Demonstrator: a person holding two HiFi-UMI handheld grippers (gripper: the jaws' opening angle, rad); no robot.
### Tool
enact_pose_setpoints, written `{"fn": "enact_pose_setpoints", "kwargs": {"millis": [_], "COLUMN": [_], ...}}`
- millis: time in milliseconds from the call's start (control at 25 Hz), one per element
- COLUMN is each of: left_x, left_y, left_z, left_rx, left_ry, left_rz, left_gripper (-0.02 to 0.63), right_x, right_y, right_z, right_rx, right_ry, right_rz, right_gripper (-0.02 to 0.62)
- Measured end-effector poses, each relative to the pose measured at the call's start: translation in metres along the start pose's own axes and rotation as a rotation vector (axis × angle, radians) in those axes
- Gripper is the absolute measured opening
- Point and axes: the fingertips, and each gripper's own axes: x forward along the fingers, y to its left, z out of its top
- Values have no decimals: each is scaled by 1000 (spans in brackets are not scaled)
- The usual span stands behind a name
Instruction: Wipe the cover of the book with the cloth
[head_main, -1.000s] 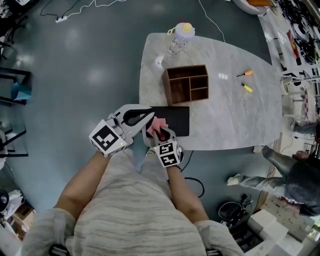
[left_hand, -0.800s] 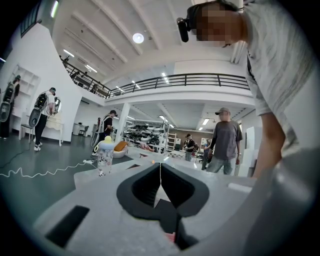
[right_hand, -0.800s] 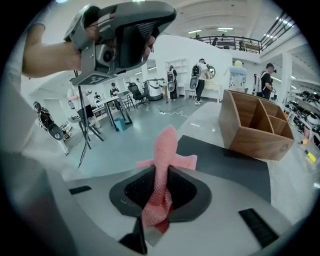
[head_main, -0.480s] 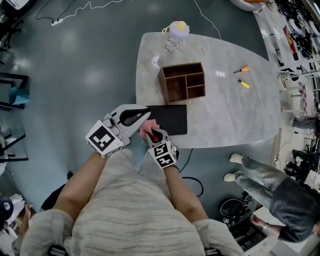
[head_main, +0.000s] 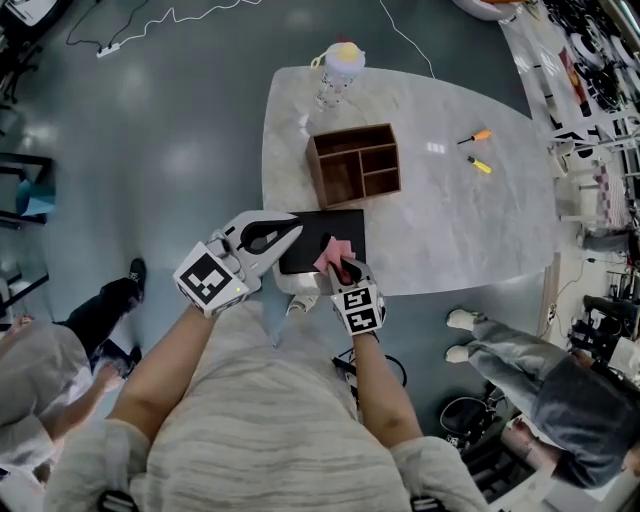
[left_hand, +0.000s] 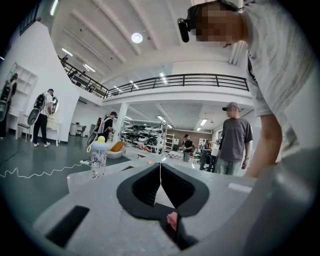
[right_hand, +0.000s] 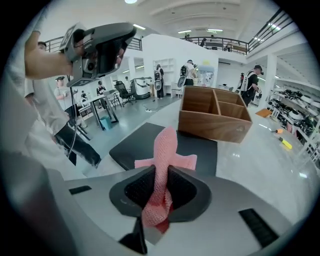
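Note:
A black book (head_main: 325, 232) lies flat at the table's near edge, in front of a wooden box. My right gripper (head_main: 337, 258) is shut on a pink mesh cloth (head_main: 330, 251) over the book's near right part. In the right gripper view the cloth (right_hand: 163, 159) sticks up out of my right gripper (right_hand: 161, 176) with the book (right_hand: 199, 151) beyond it. My left gripper (head_main: 294, 224) is shut with nothing in it, by the book's left edge. The right gripper view shows the left gripper (right_hand: 100, 47) raised well above the table. In its own view my left gripper (left_hand: 160, 171) has its jaws meeting.
A wooden compartment box (head_main: 352, 165) stands just behind the book. A bottle with a yellow top (head_main: 337, 70) is at the far table edge. Two small screwdrivers (head_main: 476, 150) lie at the right. People stand off the table at the left (head_main: 60, 350) and right (head_main: 560, 385).
My right gripper has carried the pink cloth to the right, from the book's near left corner onto its cover. The left gripper has stayed put. A person has come into view at the left.

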Motion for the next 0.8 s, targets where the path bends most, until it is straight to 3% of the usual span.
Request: {"fn": "enact_pose_setpoints", "kwargs": {"millis": [560, 800], "left_x": [16, 20], "left_y": [-10, -13], "left_z": [16, 28], "left_rx": [30, 39], "left_ry": [-30, -49], "left_rz": [7, 17], "left_gripper": [15, 15], "right_x": [-36, -66], "right_y": [-71, -93], "right_z": [-32, 3], "right_rx": [-30, 0], "right_ry": [103, -22], "right_rz": [-135, -181], "right_gripper": [69, 69]}}
